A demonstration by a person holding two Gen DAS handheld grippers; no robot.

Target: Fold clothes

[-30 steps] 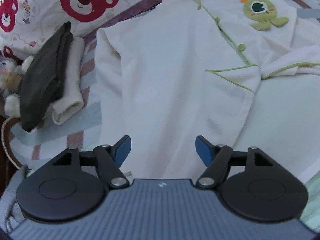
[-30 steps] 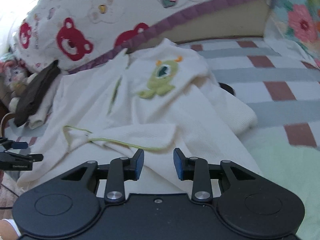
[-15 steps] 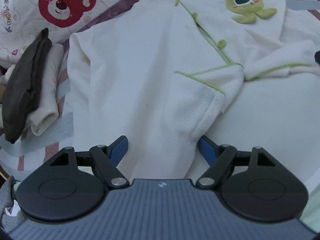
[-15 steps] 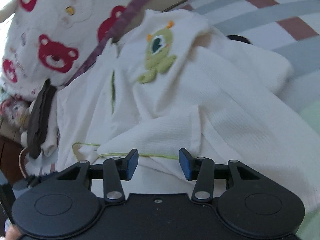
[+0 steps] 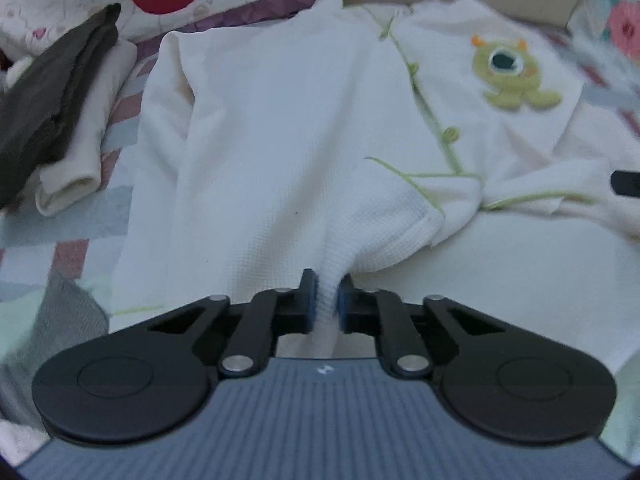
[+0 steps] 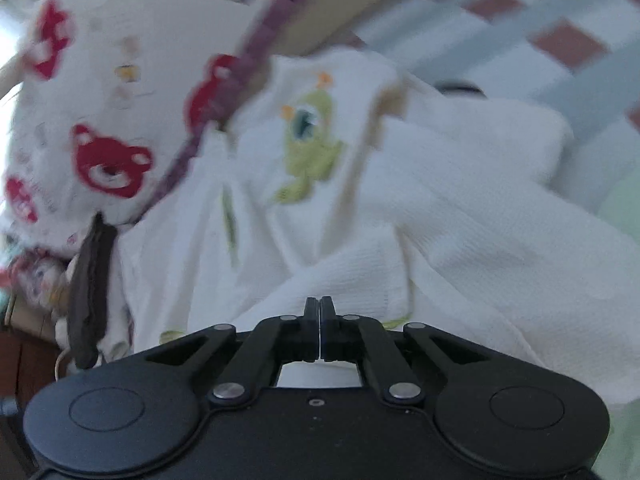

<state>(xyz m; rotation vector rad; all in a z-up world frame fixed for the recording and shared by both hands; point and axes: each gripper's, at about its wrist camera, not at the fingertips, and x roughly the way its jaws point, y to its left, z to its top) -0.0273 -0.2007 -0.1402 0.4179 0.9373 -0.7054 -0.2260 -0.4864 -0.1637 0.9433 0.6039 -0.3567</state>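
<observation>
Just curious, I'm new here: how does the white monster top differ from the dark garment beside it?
The white top lies spread out; the dark garment is folded into a narrow bundle. The white top has green trim and a monster patch; the dark garment looks plain. Both are on the checked bedcover.

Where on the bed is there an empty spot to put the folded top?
Bare checked bedsheet shows beyond the white top, past its right sleeve. A smaller bare patch lies between the top and the folded clothes. Near the bear quilt it's crowded.
</observation>
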